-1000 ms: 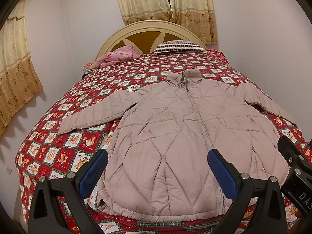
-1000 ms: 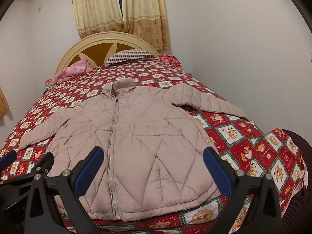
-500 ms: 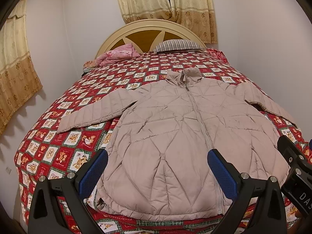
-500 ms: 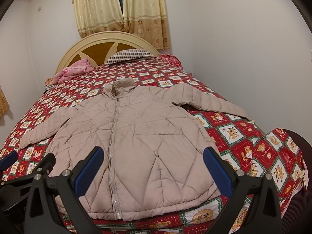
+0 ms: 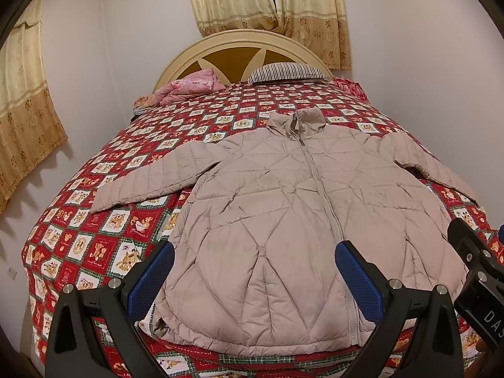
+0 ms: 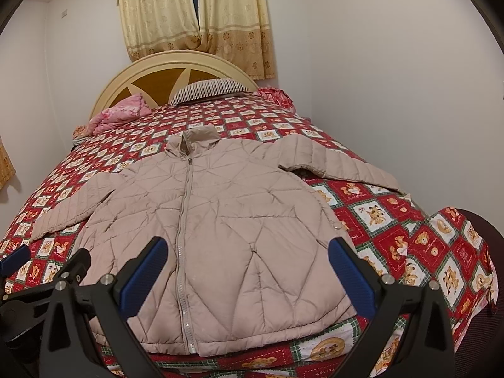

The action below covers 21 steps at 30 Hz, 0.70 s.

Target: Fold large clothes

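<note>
Jacket (image 5: pixel 283 220) lies flat, unfolded; left tongs (image 5: pixel 252 274) and right tongs (image 6: pixel 245 267) released, empty. Next, likely: grasp sleeve (image 5: pixel 151 179) at nine o'clock.

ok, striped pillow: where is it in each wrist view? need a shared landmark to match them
Left wrist: striped pillow upper centre, slightly right, against the headboard, beyond the jacket collar.
Right wrist: striped pillow upper centre-left, against the headboard.
Shared landmark: the pink blanket sits left of the pillow in both.
</note>
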### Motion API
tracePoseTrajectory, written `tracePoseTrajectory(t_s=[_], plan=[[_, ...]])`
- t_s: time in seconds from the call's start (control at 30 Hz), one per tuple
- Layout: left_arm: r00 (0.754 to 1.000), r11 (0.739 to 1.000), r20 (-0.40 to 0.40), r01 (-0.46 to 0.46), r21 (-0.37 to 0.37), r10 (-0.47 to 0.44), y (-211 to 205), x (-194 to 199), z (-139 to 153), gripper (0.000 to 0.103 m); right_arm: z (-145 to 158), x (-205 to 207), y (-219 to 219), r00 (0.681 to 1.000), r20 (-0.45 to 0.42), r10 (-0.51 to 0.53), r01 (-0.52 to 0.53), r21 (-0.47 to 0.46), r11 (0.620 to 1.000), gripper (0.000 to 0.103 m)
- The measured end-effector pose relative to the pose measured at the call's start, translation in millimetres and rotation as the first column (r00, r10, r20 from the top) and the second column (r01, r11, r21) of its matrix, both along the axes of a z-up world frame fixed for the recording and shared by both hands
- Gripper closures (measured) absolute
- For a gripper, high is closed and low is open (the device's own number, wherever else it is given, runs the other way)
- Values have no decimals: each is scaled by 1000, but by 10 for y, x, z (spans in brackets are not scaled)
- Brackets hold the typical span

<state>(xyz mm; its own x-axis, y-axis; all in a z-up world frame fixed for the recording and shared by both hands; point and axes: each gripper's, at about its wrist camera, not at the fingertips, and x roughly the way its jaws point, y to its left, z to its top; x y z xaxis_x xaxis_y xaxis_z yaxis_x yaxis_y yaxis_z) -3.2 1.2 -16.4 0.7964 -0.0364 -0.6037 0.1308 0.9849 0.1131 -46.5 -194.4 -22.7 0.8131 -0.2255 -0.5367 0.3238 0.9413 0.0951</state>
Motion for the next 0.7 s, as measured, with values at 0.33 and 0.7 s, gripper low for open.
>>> tracePoseTrajectory(t_s=[0.33,0.7], plan=[[1000,1000,-7,1,-4,-1,-26,-5,-2,1,1,1,-15,1000,-2,2,-2,1,1000,0],[999,999,-42,32,-26,-33,-43,144,-134,1,-100,67,-23,1000,-19,-3,3,5,1000,0]])
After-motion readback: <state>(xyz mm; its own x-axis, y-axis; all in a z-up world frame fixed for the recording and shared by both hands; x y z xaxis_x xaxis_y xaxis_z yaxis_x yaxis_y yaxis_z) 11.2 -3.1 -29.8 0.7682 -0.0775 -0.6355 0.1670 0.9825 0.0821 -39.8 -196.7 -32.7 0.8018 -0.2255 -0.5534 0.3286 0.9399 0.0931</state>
